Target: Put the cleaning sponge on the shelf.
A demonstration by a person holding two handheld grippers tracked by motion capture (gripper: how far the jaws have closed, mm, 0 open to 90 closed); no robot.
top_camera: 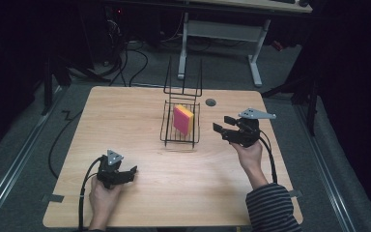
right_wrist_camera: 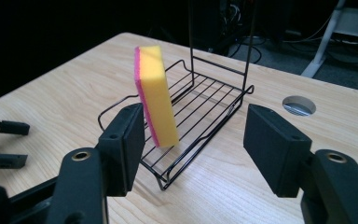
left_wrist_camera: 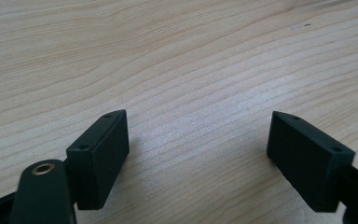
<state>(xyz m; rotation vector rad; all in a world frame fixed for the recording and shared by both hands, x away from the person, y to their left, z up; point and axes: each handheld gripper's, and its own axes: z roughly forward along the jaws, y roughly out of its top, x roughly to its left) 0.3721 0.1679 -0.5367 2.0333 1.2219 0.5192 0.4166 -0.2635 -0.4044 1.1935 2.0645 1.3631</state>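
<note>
Sponge [top_camera: 183, 120] upright in rack [top_camera: 167, 129], right tool [top_camera: 224, 128] beside

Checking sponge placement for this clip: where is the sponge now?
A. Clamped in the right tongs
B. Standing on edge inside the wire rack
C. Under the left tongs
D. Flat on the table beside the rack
B: the sponge stands upright on its edge inside the rack, while the right tongs are open short of it, with nothing gripped.
</note>
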